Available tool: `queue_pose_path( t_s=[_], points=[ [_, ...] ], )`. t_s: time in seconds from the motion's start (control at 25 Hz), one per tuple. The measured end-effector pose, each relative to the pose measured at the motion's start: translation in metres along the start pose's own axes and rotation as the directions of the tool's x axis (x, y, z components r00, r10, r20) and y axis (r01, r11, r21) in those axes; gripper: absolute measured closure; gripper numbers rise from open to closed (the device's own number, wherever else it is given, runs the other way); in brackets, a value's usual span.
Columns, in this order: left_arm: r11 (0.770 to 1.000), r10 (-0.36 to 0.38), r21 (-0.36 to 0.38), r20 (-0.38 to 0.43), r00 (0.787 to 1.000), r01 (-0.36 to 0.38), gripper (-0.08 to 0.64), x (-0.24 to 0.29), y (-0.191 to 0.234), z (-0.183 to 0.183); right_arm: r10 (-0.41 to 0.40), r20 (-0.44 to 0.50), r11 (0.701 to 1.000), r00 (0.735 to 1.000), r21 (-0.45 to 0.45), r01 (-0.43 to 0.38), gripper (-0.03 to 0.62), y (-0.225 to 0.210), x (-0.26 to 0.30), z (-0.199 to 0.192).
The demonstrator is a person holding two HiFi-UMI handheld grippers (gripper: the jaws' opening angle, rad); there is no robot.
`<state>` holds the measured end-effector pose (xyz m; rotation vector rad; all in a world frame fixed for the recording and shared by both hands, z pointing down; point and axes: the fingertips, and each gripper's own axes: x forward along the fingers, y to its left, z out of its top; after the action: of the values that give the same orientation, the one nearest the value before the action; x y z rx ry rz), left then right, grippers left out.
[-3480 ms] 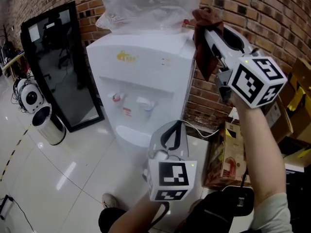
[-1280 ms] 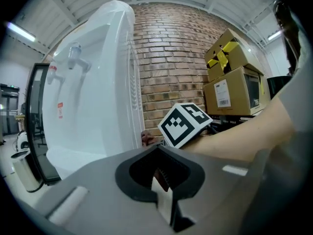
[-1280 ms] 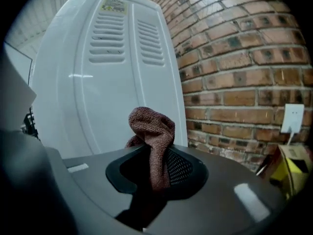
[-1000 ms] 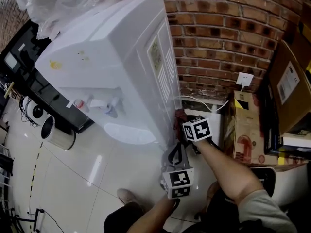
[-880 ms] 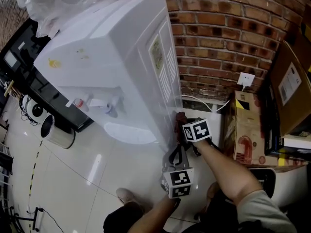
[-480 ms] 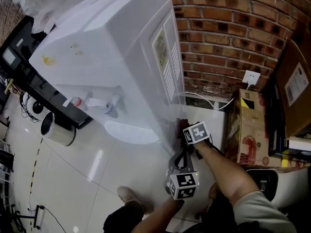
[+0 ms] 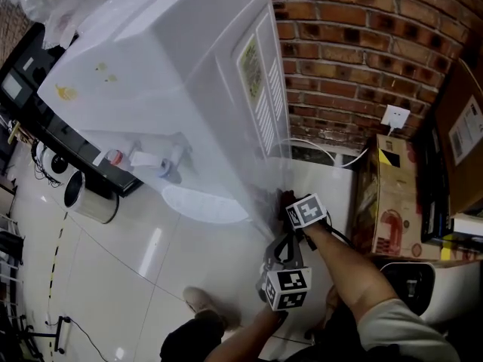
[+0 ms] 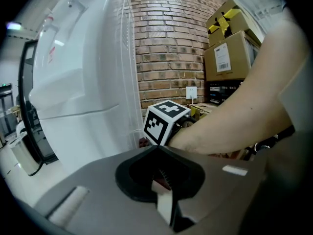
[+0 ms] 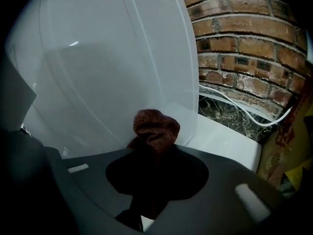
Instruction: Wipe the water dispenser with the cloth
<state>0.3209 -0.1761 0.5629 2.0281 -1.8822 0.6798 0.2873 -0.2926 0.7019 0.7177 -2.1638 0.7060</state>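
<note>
Pinching a bunched brown cloth (image 9: pixel 155 126) in the fingers of right gripper (image 7: pixel 285 202), low against white water dispenser (image 7: pixel 173 74); left gripper (image 7: pixel 282 243) nearby with fingers pressed together, empty

Bore, on glossy white tiled floor (image 7: pixel 113 277), a tall white plastic water dispenser (image 7: pixel 173 89) by the brick-wall edge. Carried a shiny cylindrical metal bin (image 7: pixel 90 200) toward the left edge and a brown printed cardboard box (image 7: pixel 391 194) near the right edge.
</note>
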Motion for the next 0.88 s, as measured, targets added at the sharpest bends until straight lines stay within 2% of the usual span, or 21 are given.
queue_pose_path(
  t_s=[0.12, 0.24, 0.36, 0.44, 0.52, 0.64, 0.76, 0.8, 0.88],
  points=[
    [1.0, -0.001, 0.0, -0.002, 1.0, 0.001, 0.56, -0.002, -0.001, 0.001, 0.021, -0.01, 1.0, 1.0, -0.008, -0.022, 0.497, 0.0, 0.001, -0.005],
    [1.0, -0.001, -0.007, 0.015, 1.0, 0.001, 0.56, -0.003, 0.0, 0.013, -0.001, 0.014, 1.0, 1.0, -0.002, 0.001, 0.492, -0.01, -0.01, 0.002],
    [1.0, 0.008, -0.019, 0.065, 0.998, -0.007, 0.56, -0.006, 0.009, 0.047, -0.035, 0.154, 0.997, 0.987, 0.079, 0.023, 0.492, -0.023, -0.042, 0.038],
    [0.999, 0.021, -0.03, 0.115, 0.993, -0.017, 0.56, -0.014, 0.017, 0.079, -0.034, 0.284, 0.994, 0.958, 0.105, 0.005, 0.492, -0.023, -0.077, 0.075],
    [0.999, 0.027, -0.028, 0.169, 0.985, -0.023, 0.56, -0.029, 0.024, 0.114, -0.022, 0.422, 0.997, 0.906, 0.076, -0.012, 0.492, -0.018, -0.124, 0.116],
    [0.999, -0.005, 0.039, 0.25, 0.968, -0.005, 0.56, -0.062, 0.019, 0.162, -0.011, 0.607, 1.0, 0.795, 0.008, 0.008, 0.492, -0.013, -0.21, 0.166],
    [0.992, -0.042, 0.124, 0.333, 0.942, 0.001, 0.56, -0.093, 0.009, 0.203, -0.005, 0.711, 0.993, 0.703, -0.08, 0.088, 0.492, -0.006, -0.29, 0.199],
    [0.992, -0.043, 0.128, 0.354, 0.934, -0.003, 0.56, -0.102, 0.01, 0.214, 0.003, 0.739, 0.99, 0.674, -0.098, 0.104, 0.492, -0.002, -0.313, 0.211],
    [0.993, -0.037, 0.121, 0.385, 0.922, -0.01, 0.56, -0.116, 0.016, 0.231, 0.032, 0.8, 0.986, 0.599, -0.124, 0.112, 0.492, 0.014, -0.362, 0.243]
  ],
)
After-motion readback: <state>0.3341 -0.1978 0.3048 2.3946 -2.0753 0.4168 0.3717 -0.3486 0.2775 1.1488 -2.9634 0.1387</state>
